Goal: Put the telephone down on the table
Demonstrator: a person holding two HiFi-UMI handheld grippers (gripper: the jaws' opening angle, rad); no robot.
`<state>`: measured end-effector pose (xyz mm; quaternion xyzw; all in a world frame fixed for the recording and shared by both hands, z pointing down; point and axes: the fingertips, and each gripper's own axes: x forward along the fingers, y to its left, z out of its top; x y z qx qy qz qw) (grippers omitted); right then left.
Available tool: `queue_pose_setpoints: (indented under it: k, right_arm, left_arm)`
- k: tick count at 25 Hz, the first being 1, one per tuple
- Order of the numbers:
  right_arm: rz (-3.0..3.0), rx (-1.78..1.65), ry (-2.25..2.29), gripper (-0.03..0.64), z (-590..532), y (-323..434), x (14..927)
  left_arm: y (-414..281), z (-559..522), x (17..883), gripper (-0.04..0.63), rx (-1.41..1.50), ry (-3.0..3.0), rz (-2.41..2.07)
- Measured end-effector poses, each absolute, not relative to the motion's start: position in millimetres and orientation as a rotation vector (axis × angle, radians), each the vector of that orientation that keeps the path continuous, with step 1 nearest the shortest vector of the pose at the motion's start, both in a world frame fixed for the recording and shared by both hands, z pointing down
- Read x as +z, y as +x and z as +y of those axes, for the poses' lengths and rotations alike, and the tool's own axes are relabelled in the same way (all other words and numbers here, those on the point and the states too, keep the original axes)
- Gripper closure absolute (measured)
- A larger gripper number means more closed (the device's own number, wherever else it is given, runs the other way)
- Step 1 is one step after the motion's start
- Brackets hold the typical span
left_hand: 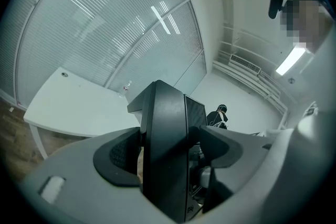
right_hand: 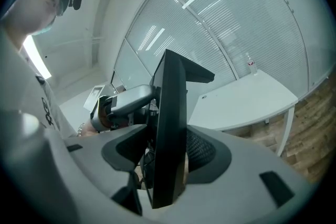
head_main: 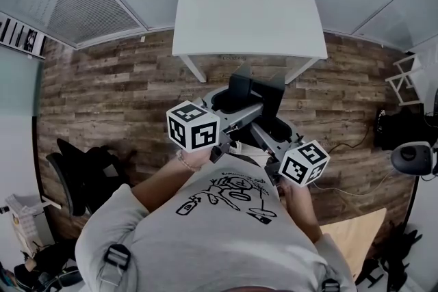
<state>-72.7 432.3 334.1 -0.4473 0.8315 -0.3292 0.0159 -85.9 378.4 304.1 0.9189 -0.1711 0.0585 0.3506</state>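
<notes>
Two grips on telephone, left tool wide, right tool narrower

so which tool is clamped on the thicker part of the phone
The left tool: its jaws stand wide around the bulky body of the phone, while the right tool pinches a thin edge of it.

Telephone: black, flat-sided, angular body with a wedge-shaped top, standing upright on edge in mid-air. It is pinched across its thickness by the pads of the left gripper and the right gripper, and hangs over the wood floor just short of the table's near edge, about midway along it. Table: white, rectangular, on thin white legs, with one round grommet hole at the far left corner.
</notes>
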Motion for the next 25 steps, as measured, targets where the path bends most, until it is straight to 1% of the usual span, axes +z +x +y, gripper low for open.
queue_pose_setpoints:
  k: [10,25]
  right_arm:
    - [2.593,-1.028,-1.383,0.41,384.4,-83.4,336.3]
    - [2.578,-1.039,-1.409,0.41,255.7,-103.4,333.9]
  left_arm:
    - [-97.2,330.9,306.6,0.245,0.141,2.375,-0.446]
    - [-117.2,202.3,305.0,0.245,0.136,2.375,-0.413]
